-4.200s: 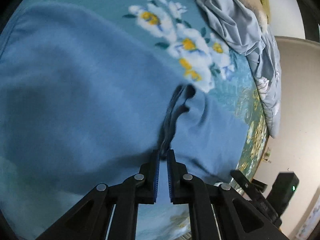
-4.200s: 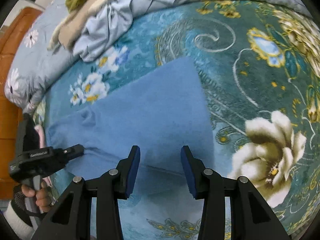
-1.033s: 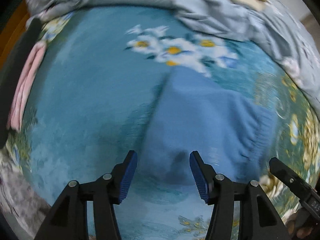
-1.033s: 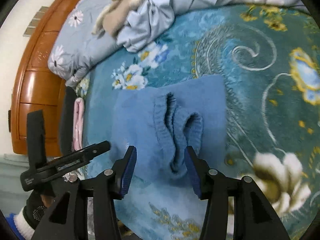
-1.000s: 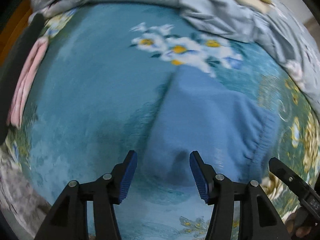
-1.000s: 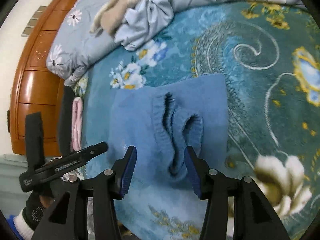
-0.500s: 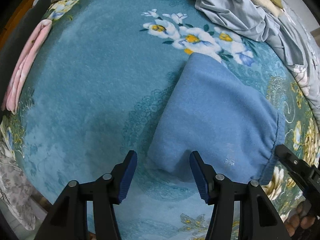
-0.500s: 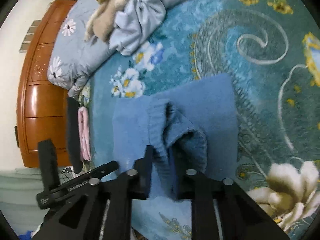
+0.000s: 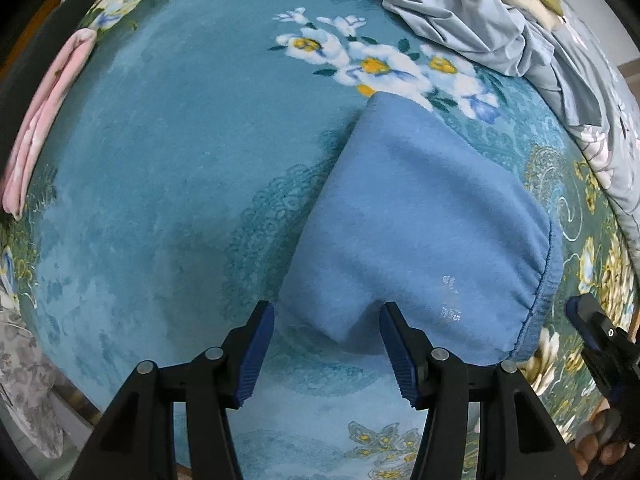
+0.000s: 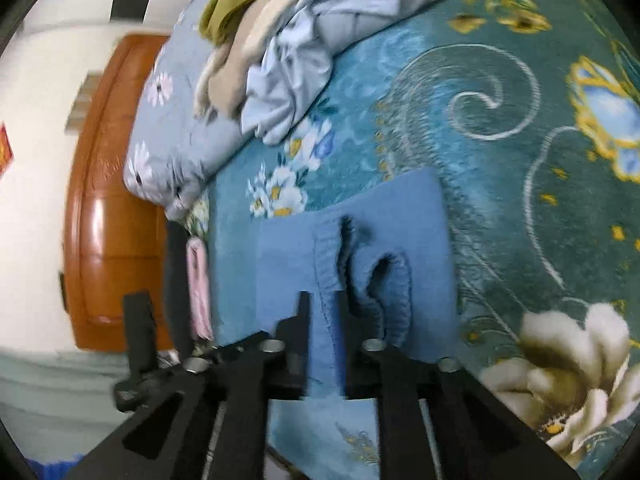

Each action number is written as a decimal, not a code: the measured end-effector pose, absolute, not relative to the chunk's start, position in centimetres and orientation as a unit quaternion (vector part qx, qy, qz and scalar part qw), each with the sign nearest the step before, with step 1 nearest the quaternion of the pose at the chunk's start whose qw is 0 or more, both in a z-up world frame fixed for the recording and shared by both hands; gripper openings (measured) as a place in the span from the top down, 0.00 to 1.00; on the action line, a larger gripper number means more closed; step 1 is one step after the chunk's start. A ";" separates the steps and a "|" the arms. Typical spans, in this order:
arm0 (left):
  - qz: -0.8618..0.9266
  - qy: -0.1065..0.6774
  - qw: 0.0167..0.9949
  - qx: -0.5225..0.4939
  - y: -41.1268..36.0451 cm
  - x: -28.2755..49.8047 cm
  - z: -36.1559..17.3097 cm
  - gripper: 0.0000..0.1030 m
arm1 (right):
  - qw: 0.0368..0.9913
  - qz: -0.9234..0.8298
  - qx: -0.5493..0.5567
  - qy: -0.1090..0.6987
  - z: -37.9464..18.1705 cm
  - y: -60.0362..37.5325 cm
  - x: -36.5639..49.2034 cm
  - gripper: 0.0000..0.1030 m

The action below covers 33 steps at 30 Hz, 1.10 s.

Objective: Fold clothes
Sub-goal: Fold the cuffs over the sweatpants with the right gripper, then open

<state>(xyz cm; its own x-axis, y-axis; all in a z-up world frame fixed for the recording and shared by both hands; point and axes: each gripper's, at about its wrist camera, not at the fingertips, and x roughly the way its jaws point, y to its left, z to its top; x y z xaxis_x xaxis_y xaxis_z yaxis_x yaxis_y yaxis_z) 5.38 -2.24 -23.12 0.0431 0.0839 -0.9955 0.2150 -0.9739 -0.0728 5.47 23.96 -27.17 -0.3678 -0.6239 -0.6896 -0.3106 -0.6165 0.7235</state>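
A folded blue garment [image 9: 420,220] lies on the teal flowered blanket [image 9: 160,160]. My left gripper [image 9: 325,316] points straight down over the garment's near corner, open, its pads clear of the cloth. In the right wrist view the garment [image 10: 424,208] shows its gathered hem [image 10: 396,280], bunched up in loops. My right gripper [image 10: 324,300] sits low at that hem. Its jaws are opening from a narrow gap, and a strip of the hem runs between them. The right gripper's fingertip [image 9: 592,324] shows beside the garment's right edge.
A heap of grey-blue bedding and beige and olive clothes [image 9: 480,28] lines the far side. A folded pink cloth [image 9: 44,112] lies at the left edge of the bed. A wooden headboard [image 10: 108,200] stands beyond it. A hand [image 9: 600,452] shows at lower right.
My right gripper's jaws closed on the bunched hem half a second ago and have since parted slightly. The right view has tilted and come lower. The left gripper stayed open, hardly moving.
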 end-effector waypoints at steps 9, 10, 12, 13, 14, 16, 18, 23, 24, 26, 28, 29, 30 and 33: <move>-0.698 0.109 0.044 0.706 -2.6 5.0 -21.8 0.34 | 0.090 -0.681 0.585 -0.431 -31.1 22.6 4.4 0.55; -0.698 0.111 0.044 0.706 -2.6 4.7 -21.8 0.34 | 0.087 -0.680 0.584 -0.435 -31.4 22.5 4.3 0.55; -0.698 0.114 0.045 0.705 -2.8 4.3 -21.7 0.33 | 0.081 -0.678 0.581 -0.443 -31.5 22.4 4.1 0.55; -0.699 0.115 0.045 0.705 -2.8 4.0 -21.7 0.33 | 0.078 -0.678 0.580 -0.444 -31.3 22.3 4.0 0.61; -0.699 0.116 0.045 0.704 -2.9 3.8 -21.6 0.33 | 0.080 -0.678 0.579 -0.446 -31.2 22.2 3.9 0.77; -0.699 0.119 0.044 0.704 -3.5 3.1 -21.7 0.33 | 0.083 -0.679 0.575 -0.449 -30.7 22.1 4.0 0.80; -0.697 0.120 0.041 0.705 -3.3 3.0 -21.8 0.33 | 0.087 -0.683 0.565 -0.456 -29.9 22.3 4.2 0.82; -0.698 0.122 0.031 0.705 -3.0 2.6 -22.0 0.33 | 0.072 -0.700 0.548 -0.453 -27.6 24.5 5.8 0.83; -0.697 0.120 0.029 0.707 -2.9 2.4 -22.2 0.33 | 0.062 -0.701 0.553 -0.446 -27.6 25.0 6.0 0.83; -0.694 0.114 0.026 0.710 -2.6 2.1 -22.7 0.33 | 0.046 -0.701 0.571 -0.425 -28.3 25.4 6.1 0.83; -0.692 0.109 0.023 0.714 -2.4 1.9 -23.2 0.33 | 0.037 -0.697 0.584 -0.414 -29.1 25.7 5.9 0.82; -0.691 0.107 0.021 0.714 -2.3 1.7 -23.3 0.33 | 0.033 -0.696 0.589 -0.409 -29.4 25.7 5.9 0.79; -0.691 0.105 0.020 0.715 -2.2 1.5 -23.5 0.33 | 0.031 -0.697 0.592 -0.404 -29.4 25.7 5.8 0.78; -0.690 0.094 0.008 0.718 -1.9 0.8 -24.0 0.33 | 0.025 -0.704 0.598 -0.381 -29.1 25.5 5.6 0.68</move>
